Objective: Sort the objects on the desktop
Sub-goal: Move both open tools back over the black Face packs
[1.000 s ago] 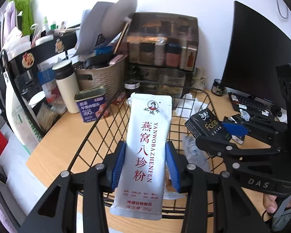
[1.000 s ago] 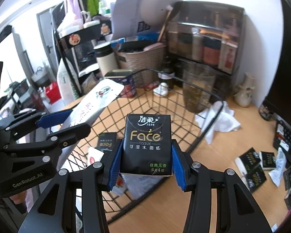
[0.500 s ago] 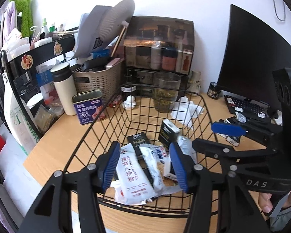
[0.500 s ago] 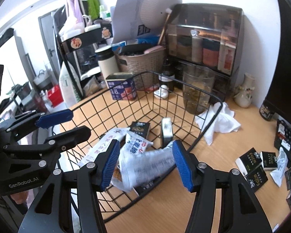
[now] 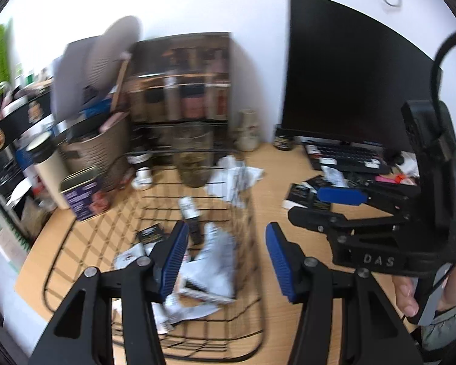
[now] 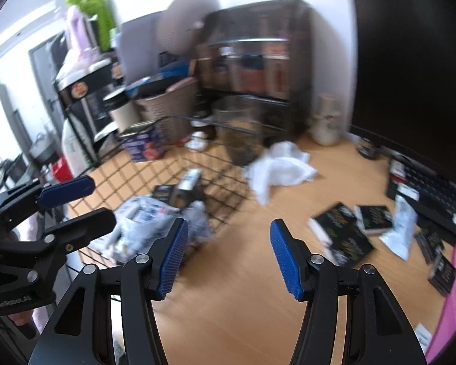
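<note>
Both sets of jaws stand spread wide w/ nothing between the blue pads. Left gripper (image 5: 225, 255) hangs over the right-hand edge of the black wire basket (image 5: 252, 200); its left pad is above the basket's contents, its right pad above bare desk (image 5: 276, 188). Right gripper (image 6: 228, 254) hovers over the wooden desk just right of the basket (image 6: 228, 188), also seen from the left cam at (image 5: 340, 203).

Inside the basket: a heap of white sachets (image 5: 215, 249), a dark tissue pack (image 5: 150, 232) and a small upright black pack (image 5: 191, 216), all blurred. From the right cam the same white pile (image 6: 155, 219) lies at the basket's near corner.

Outside, a crumpled white cloth (image 6: 281, 170) lies touching the basket's far right corner. More black tissue packs (image 6: 346, 228) and a pale sachet (image 6: 402, 228) lie loose on the desk to the right, near the keyboard (image 5: 346, 155) under the dark monitor (image 5: 343, 76). Left of the basket stands a blue tin (image 5: 83, 196), w/ a white flask (image 5: 48, 164) and woven bin (image 5: 97, 146) behind it.
</note>
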The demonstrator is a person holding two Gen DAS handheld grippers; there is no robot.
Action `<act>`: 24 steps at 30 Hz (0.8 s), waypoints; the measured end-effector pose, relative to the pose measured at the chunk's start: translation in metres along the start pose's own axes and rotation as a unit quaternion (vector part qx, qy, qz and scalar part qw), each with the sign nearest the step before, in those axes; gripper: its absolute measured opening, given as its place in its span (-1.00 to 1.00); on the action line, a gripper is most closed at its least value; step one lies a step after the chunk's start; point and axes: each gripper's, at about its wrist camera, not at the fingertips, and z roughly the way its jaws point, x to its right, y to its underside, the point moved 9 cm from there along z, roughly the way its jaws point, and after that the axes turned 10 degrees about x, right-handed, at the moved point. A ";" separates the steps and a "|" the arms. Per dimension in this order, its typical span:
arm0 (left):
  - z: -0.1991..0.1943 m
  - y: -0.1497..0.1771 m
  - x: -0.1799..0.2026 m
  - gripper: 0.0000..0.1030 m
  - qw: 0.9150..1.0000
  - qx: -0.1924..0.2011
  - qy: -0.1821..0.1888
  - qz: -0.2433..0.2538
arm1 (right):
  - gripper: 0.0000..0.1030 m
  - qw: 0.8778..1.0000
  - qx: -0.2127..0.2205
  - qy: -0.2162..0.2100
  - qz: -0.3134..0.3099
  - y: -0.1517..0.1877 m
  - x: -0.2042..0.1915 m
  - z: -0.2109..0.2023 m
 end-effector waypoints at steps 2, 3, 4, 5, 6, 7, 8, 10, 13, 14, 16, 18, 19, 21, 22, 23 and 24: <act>0.005 -0.002 0.017 0.14 1.000 -0.001 0.017 0.010 | 0.10 1.000 0.002 0.016 0.012 0.003 0.022 -0.009; 0.008 -0.003 0.027 0.14 1.000 -0.002 0.026 0.014 | 0.10 0.999 0.004 0.025 0.019 0.005 0.034 -0.014; 0.012 -0.004 0.037 0.14 0.999 -0.003 0.036 0.019 | 0.10 0.999 0.005 0.034 0.026 0.007 0.046 -0.018; 0.016 -0.004 0.048 0.14 0.999 -0.004 0.046 0.026 | 0.10 0.999 0.006 0.041 0.032 0.009 0.056 -0.023; 0.019 -0.004 0.057 0.14 0.998 -0.006 0.053 0.031 | 0.10 0.998 0.007 0.048 0.039 0.012 0.067 -0.027; 0.024 -0.005 0.068 0.14 0.997 -0.008 0.063 0.037 | 0.10 0.997 0.008 0.058 0.047 0.016 0.079 -0.033; 0.027 -0.005 0.077 0.14 0.997 -0.010 0.069 0.042 | 0.10 0.996 0.008 0.065 0.053 0.019 0.089 -0.037; 0.037 -0.003 0.096 0.14 0.995 -0.016 0.084 0.052 | 0.10 0.994 0.008 0.082 0.067 0.027 0.111 -0.046; 0.054 0.002 0.121 0.14 0.992 -0.030 0.103 0.065 | 0.10 0.991 0.006 0.102 0.084 0.039 0.139 -0.057; 0.059 0.004 0.128 0.14 0.991 -0.035 0.108 0.068 | 0.10 0.990 0.005 0.109 0.091 0.044 0.148 -0.061; 0.072 0.009 0.141 0.14 0.990 -0.045 0.114 0.073 | 0.11 0.987 0.002 0.123 0.105 0.053 0.168 -0.067; 0.085 0.013 0.150 0.14 0.989 -0.054 0.117 0.076 | 0.11 0.984 0.000 0.134 0.117 0.060 0.184 -0.072; 0.093 0.016 0.154 0.14 0.988 -0.059 0.118 0.078 | 0.11 0.982 0.000 0.141 0.122 0.063 0.194 -0.075; 0.110 0.023 0.161 0.14 0.987 -0.069 0.115 0.083 | 0.11 0.980 -0.003 0.150 0.130 0.067 0.208 -0.077; 0.117 0.026 0.163 0.14 0.987 -0.073 0.114 0.085 | 0.11 0.979 -0.004 0.154 0.133 0.070 0.215 -0.078; 0.123 0.029 0.164 0.14 0.987 -0.079 0.114 0.086 | 0.11 0.978 -0.006 0.157 0.136 0.073 0.220 -0.078; 0.130 0.033 0.166 0.14 0.986 -0.085 0.114 0.087 | 0.11 0.977 -0.009 0.160 0.138 0.076 0.226 -0.078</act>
